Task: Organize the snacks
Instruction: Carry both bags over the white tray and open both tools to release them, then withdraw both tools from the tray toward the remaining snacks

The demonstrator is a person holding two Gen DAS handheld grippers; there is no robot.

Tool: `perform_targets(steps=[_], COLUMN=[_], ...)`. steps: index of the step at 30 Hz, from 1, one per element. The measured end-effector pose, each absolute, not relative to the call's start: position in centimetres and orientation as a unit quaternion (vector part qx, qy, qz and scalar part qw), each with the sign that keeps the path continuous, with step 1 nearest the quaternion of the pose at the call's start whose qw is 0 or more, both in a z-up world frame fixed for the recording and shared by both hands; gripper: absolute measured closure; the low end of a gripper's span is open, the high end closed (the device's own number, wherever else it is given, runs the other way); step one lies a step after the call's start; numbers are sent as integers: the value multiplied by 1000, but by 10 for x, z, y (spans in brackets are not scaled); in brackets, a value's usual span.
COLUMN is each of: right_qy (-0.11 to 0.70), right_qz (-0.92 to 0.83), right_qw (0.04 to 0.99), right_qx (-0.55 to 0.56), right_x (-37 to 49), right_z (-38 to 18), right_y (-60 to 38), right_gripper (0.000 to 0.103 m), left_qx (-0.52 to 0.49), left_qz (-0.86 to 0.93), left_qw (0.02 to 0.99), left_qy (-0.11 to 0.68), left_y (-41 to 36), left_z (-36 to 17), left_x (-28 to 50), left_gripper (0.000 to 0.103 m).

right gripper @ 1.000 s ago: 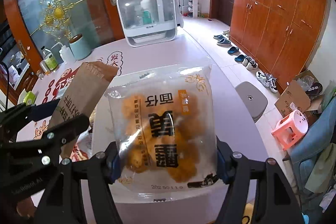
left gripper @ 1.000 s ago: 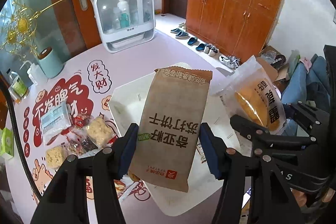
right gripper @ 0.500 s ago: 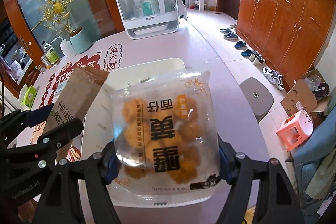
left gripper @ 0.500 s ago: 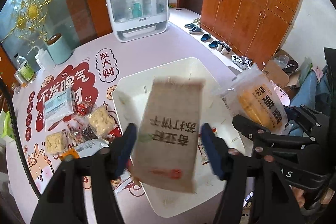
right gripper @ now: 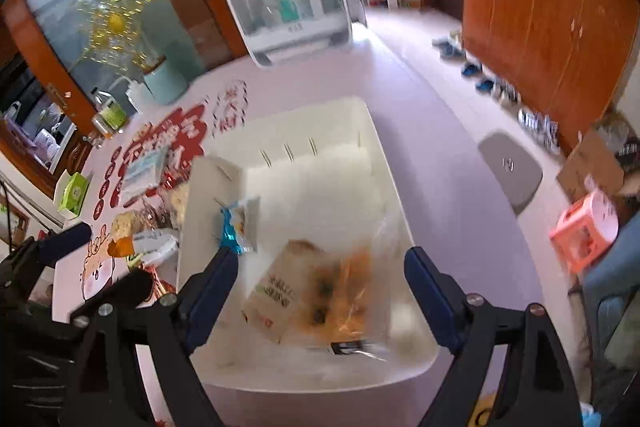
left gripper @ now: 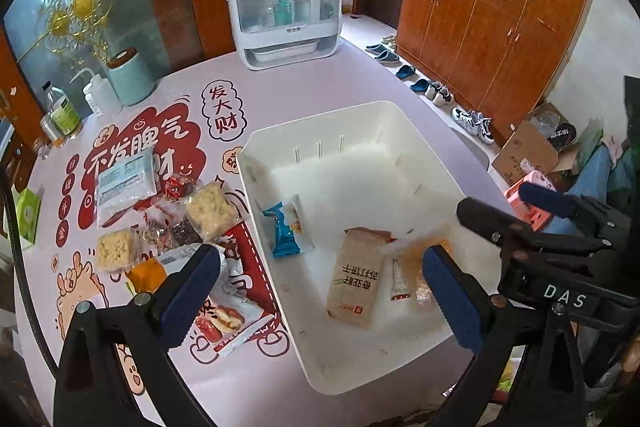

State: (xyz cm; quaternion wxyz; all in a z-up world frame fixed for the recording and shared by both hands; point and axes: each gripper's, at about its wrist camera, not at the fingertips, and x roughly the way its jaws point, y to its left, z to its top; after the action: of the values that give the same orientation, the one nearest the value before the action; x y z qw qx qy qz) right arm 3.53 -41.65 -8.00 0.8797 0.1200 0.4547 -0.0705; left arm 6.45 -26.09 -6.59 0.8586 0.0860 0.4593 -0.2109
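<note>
White rectangular plastic bin (left gripper: pixel 362 115) with smooth slotted walls sits on the lilac printed surface (left gripper: pixel 280 87); inside lie a matte brown paper biscuit packet (left gripper: pixel 354 283), a glossy clear bag of orange bread (right gripper: pixel 352 291) partly over it, and a small blue-and-white foil sachet (left gripper: pixel 286 225). Left of the bin, loose crinkly cellophane-wrapped snacks (left gripper: pixel 160 223) crowd the surface; a white domed clear-fronted cabinet (left gripper: pixel 284 3) stands behind. Left claw (left gripper: pixel 316 287) and right claw (right gripper: pixel 320 291) have just been opening, jaws apart over the bin, nothing gripped.

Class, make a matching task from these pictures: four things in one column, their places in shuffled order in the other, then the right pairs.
1. brown paper cracker packet
2. pale green round canister
3. white-framed clear cabinet
4. square yellow crisp-rice cake

A. table's far end
B. inside the white plastic bin
C. mat, left of bin
D. beside the squeeze bottle

1-B, 2-D, 3-A, 4-C
</note>
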Motion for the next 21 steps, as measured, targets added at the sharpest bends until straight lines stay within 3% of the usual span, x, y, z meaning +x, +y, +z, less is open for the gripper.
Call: perform_targets(steps=[21], right_qy=[444], right_qz=[-61], right_qw=[890], right_qx=[86], right_x=[22], right_z=[-67], right_y=[-383], right_gripper=[15], left_qx=[76], left_qz=[-194], left_qw=[868], left_qy=[451], left_y=[-226], left_z=[-52], left_x=[48], left_gripper=[2])
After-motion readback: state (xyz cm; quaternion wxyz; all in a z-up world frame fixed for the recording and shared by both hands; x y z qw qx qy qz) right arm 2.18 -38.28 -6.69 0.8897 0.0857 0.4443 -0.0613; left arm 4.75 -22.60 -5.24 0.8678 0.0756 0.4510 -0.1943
